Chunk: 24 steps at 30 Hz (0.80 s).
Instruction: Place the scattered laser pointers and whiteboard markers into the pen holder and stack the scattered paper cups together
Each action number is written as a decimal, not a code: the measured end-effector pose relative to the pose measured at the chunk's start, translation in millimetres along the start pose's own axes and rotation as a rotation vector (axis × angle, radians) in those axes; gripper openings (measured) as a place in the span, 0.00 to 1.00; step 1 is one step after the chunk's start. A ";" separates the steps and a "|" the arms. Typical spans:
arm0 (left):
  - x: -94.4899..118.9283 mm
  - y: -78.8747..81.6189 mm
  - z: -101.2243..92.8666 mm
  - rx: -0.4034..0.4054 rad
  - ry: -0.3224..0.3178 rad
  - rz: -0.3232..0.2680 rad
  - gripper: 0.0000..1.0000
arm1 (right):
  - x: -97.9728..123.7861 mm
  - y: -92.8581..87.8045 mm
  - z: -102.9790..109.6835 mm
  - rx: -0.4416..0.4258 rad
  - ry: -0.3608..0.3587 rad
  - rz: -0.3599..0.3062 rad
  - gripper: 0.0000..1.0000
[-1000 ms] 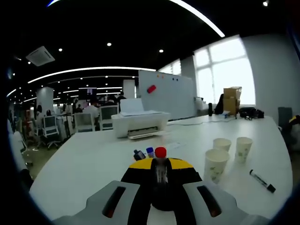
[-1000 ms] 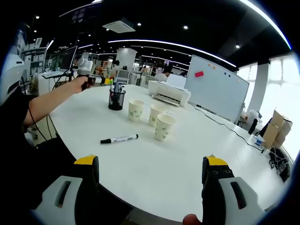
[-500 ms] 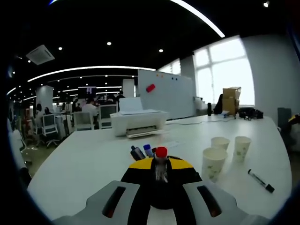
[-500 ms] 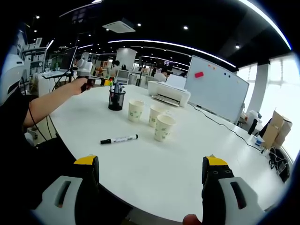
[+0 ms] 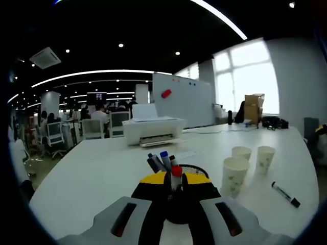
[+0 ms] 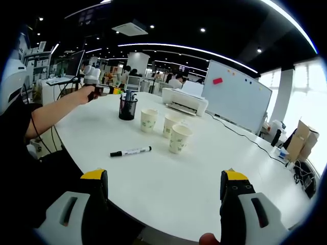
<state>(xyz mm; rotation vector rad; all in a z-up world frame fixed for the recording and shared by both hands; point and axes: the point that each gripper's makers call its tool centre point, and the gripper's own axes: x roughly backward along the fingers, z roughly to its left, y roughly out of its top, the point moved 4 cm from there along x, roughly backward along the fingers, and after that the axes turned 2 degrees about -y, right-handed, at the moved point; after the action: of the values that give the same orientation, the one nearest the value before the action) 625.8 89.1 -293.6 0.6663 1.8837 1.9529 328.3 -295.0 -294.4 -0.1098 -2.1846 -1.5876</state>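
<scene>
Left gripper view: the left gripper (image 5: 175, 179) clamps a red-capped marker (image 5: 176, 173) upright, just above the mesh pen holder (image 5: 196, 169) with its markers. Three paper cups (image 5: 234, 174) and a loose black marker (image 5: 285, 194) lie to the right on the white table (image 5: 92, 178). In the right gripper view, the right gripper (image 6: 163, 191) hangs wide open and empty over the table edge, the person's outstretched arm (image 6: 56, 109) reaching toward the holder.

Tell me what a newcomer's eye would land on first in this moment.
Probably the left gripper, shut on a red-capped marker just above the mesh pen holder. Next, three paper cups standing apart mid-table, with a black marker lying on the white table before them.
</scene>
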 end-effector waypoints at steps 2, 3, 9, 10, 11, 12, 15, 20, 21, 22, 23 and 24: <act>-0.4 0.3 0.9 0.003 0.000 0.000 0.16 | 0.1 0.0 0.3 -0.001 0.000 0.000 0.86; -0.4 0.5 1.8 0.001 0.002 0.001 0.16 | 0.1 0.0 0.5 0.000 0.000 0.000 0.86; 0.6 2.8 11.1 0.009 0.021 0.000 0.16 | -0.1 0.1 0.8 0.001 -0.001 0.003 0.86; 0.8 3.5 11.4 0.008 0.022 -0.003 0.16 | -0.2 0.3 0.7 0.001 -0.002 0.002 0.86; 1.0 4.1 11.9 0.006 0.023 -0.004 0.16 | -0.3 0.4 0.8 0.001 -0.001 0.002 0.86; 1.0 4.4 12.6 0.006 0.025 -0.004 0.16 | -0.4 0.6 0.9 0.001 -0.001 0.002 0.86; -0.5 4.4 14.6 0.008 0.028 -0.003 0.17 | -1.0 1.2 1.5 0.002 0.001 0.002 0.86; -4.4 -1.4 14.7 -0.001 0.026 0.020 0.17 | -1.2 1.0 1.9 0.002 0.001 0.003 0.86; -4.6 -2.3 15.5 0.001 0.028 0.024 0.17 | -0.9 0.8 1.6 0.001 0.000 0.003 0.86; -4.6 -2.4 16.0 0.003 0.029 0.023 0.17 | -0.6 0.6 1.4 0.000 -0.001 0.003 0.86; -4.9 -2.4 16.5 0.003 0.030 0.023 0.17 | -0.4 0.3 1.1 0.000 -0.002 0.004 0.86; -4.9 -2.4 16.7 0.002 0.031 0.023 0.17 | -0.3 0.0 0.9 0.001 -0.003 0.005 0.86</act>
<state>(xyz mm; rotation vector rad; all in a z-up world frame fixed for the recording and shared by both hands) 638.9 100.5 -296.3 0.6651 1.9051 1.9867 328.3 -294.2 -294.7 -0.1177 -2.1853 -1.5850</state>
